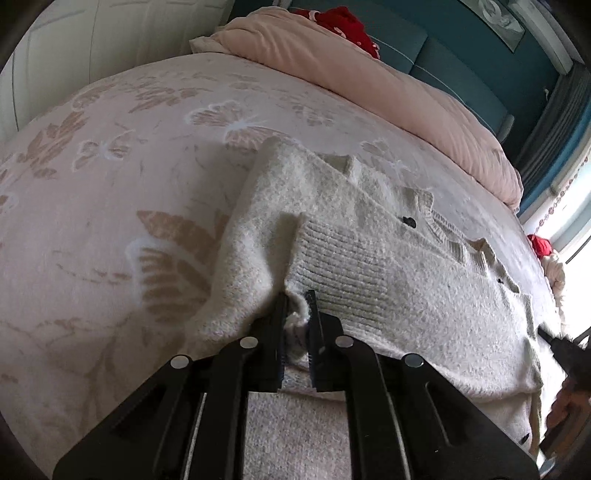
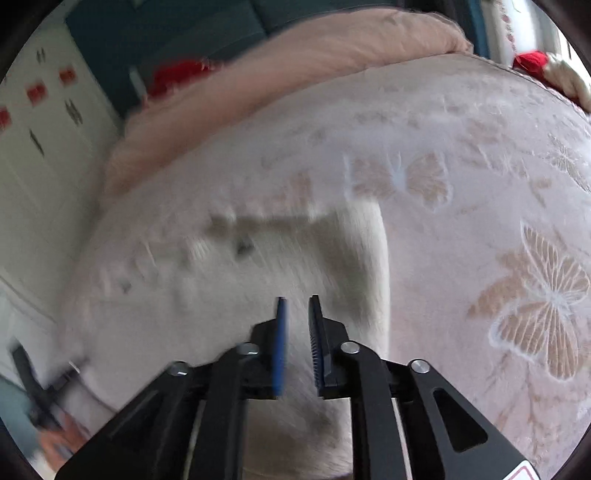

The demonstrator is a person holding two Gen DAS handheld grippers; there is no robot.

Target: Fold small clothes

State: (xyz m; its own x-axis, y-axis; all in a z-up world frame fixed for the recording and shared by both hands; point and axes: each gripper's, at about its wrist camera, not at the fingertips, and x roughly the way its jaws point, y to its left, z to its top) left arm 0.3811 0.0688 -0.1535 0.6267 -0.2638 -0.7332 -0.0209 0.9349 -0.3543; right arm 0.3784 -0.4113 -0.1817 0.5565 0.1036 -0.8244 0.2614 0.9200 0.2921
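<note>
Pinching the cream sweater (image 1: 369,236)'s edge, the left gripper (image 1: 297,302) should fold flat across it, while the right gripper (image 2: 297,306) hovers spread above.

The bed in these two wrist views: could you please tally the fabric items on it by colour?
Cream: 1, the knitted cardigan pinched by the left gripper.
Pink: 2, the butterfly bedspread and the rolled quilt.
Red: 2, one cloth behind the quilt, one at the far edge.
Total: 5.

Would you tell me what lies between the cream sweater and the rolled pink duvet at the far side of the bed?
Only bare butterfly-print bedspread. The left wrist view shows nothing resting between the cream sweater and the pink duvet.
</note>
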